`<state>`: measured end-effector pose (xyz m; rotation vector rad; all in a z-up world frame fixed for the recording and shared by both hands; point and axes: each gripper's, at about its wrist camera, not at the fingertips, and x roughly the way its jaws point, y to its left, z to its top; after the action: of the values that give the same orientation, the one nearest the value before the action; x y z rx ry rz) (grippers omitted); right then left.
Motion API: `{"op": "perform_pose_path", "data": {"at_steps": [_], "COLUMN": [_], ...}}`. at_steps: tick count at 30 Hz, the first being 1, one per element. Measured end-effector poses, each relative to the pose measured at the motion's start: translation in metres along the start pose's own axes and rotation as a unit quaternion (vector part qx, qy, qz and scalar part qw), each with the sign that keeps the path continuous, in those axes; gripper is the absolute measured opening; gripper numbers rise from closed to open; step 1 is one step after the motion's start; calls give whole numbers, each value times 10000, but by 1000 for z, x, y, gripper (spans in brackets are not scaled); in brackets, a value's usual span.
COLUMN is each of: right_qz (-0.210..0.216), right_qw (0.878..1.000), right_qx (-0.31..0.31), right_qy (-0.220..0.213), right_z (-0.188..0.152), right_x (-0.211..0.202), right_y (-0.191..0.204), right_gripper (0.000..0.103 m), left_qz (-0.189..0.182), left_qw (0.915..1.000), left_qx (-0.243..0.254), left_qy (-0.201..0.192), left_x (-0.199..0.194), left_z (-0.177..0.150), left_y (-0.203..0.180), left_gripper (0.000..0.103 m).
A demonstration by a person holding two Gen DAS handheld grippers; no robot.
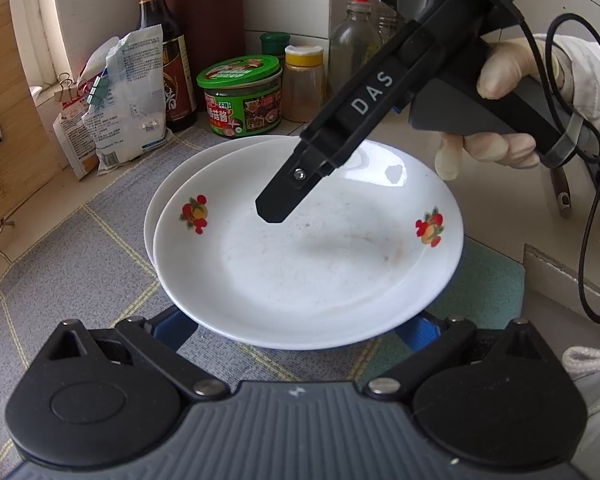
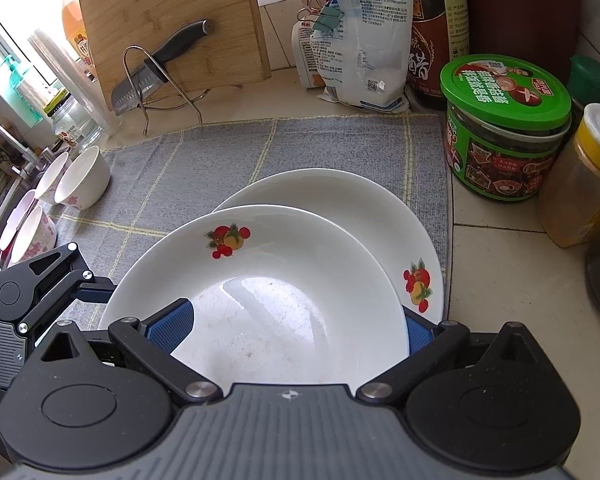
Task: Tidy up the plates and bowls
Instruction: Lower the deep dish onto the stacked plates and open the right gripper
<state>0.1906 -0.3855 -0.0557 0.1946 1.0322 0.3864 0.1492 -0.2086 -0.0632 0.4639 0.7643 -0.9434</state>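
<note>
Two white plates lie stacked and offset on the grey mat (image 2: 260,148). The top plate (image 1: 308,256) (image 2: 284,304) bears red fruit decals, and the lower plate (image 1: 160,204) (image 2: 340,200) peeks out behind it. My left gripper (image 1: 298,330) is open wide, its blue pads (image 1: 176,328) hidden partly under the top plate's near rim. My right gripper (image 2: 296,330) (image 1: 276,208) is open too. One of its pads (image 2: 172,328) hangs over the plate's inside and the other sits outside the rim. Several pink-flowered bowls (image 2: 82,178) stand at the mat's left end by the sink.
A green-lidded jar (image 2: 504,128), a yellow-capped spice jar (image 2: 580,184), a dark sauce bottle (image 1: 172,60) and clipped bags (image 2: 360,40) crowd the back. A cutting board and knife (image 2: 160,60) lean on a wire rack. A gloved hand (image 1: 500,148) and cable are at right.
</note>
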Motion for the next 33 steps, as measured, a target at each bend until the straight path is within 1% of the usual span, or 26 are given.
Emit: {"op": "perform_pose_path", "data": {"at_steps": [16, 27, 33], "right_qz": [-65, -103, -130], "right_qw": [9999, 9999, 9998], "right_qx": [91, 122, 153], "right_qy": [35, -17, -36], "right_z": [-4, -6, -8], "right_x": [-4, -11, -14], "right_y": [-5, -4, -5], "right_gripper": [103, 103, 103], "left_qz": [-20, 78, 112], "left_qw": [10000, 9999, 9998], "left_qx": [-21, -12, 87], "left_qy": [47, 106, 111], "left_x": [8, 14, 18], "left_z": [5, 4, 3], "left_y": [4, 10, 12], "left_gripper": [102, 101, 100]}}
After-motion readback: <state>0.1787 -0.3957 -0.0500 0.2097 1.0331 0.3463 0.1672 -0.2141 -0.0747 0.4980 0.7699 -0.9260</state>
